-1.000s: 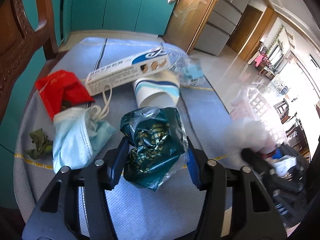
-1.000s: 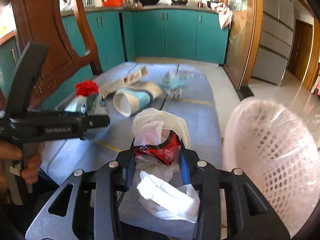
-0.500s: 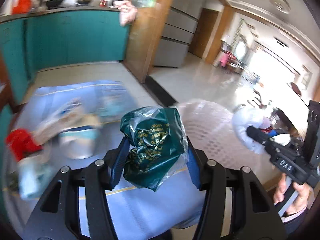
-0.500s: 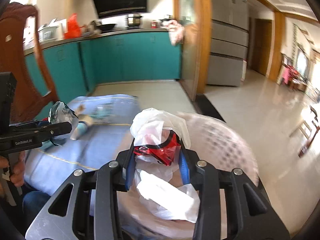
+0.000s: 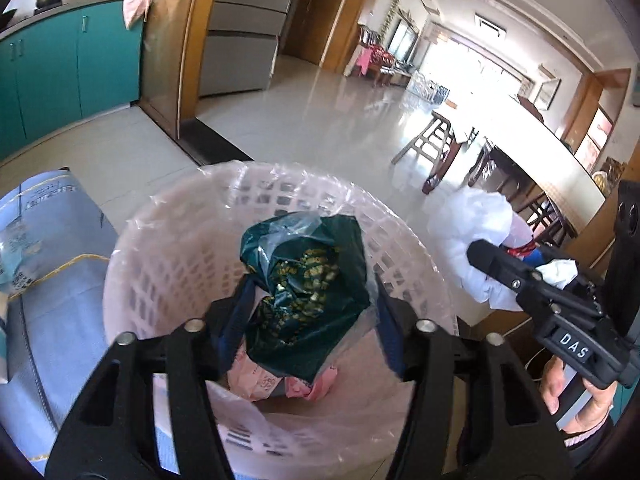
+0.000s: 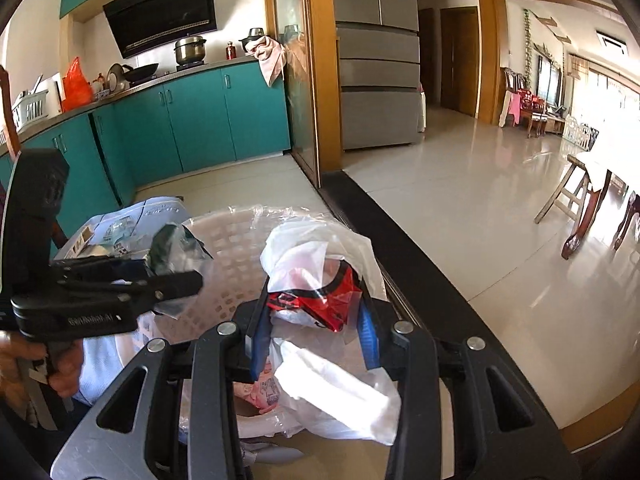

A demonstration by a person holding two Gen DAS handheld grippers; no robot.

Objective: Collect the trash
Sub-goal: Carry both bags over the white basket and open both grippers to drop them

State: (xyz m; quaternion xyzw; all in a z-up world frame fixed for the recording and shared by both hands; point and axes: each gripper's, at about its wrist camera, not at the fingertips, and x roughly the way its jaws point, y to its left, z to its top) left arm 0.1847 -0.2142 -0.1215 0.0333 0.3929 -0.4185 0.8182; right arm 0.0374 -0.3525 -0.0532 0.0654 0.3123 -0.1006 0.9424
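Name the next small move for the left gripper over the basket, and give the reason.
Probably open wider and let go. The left gripper has just been opening, but the green bag sits between its jaws, directly above the lined pink basket, so it should drop inside.

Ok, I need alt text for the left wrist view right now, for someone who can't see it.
The left gripper, jaws just widened, has a crumpled dark green bag between its fingers, above a lined pink basket with pink wrappers inside. At right, the right gripper clamps a white bag bundle.
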